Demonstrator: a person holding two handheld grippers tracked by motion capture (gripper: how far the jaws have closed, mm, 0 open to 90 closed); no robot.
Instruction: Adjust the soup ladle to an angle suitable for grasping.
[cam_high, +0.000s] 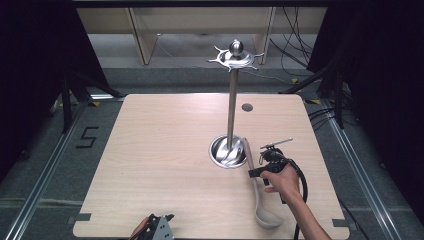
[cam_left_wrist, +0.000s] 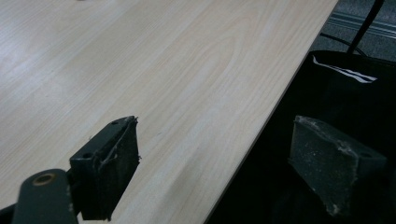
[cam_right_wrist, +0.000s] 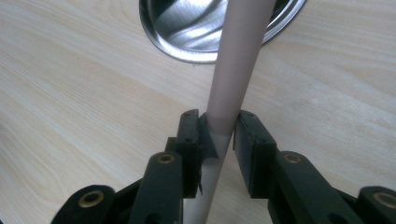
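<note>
Right gripper (cam_high: 261, 169) clamped on the handle of a beige ladle (cam_high: 256, 190); in the right gripper view (cam_right_wrist: 219, 135) both jaws press the handle from either side. The ladle lies on the wooden table (cam_high: 150, 150), bowl toward the near edge, handle tip up against the round steel base (cam_high: 227, 151) of the utensil stand (cam_high: 231, 100), just beside the pole. The hook crown (cam_high: 235, 56) on top is bare, nothing hanging.

Left gripper (cam_high: 157, 227) sits at the near table edge, jaws spread wide, empty; the left gripper view (cam_left_wrist: 215, 163) has it straddling the table edge.

Step, as a guess: grasp made, lift not begun. Likely next: raise the ladle, tip it upright, and bring the handle end to a hook. Can't tell whether the tip has a hanging hole.
</note>
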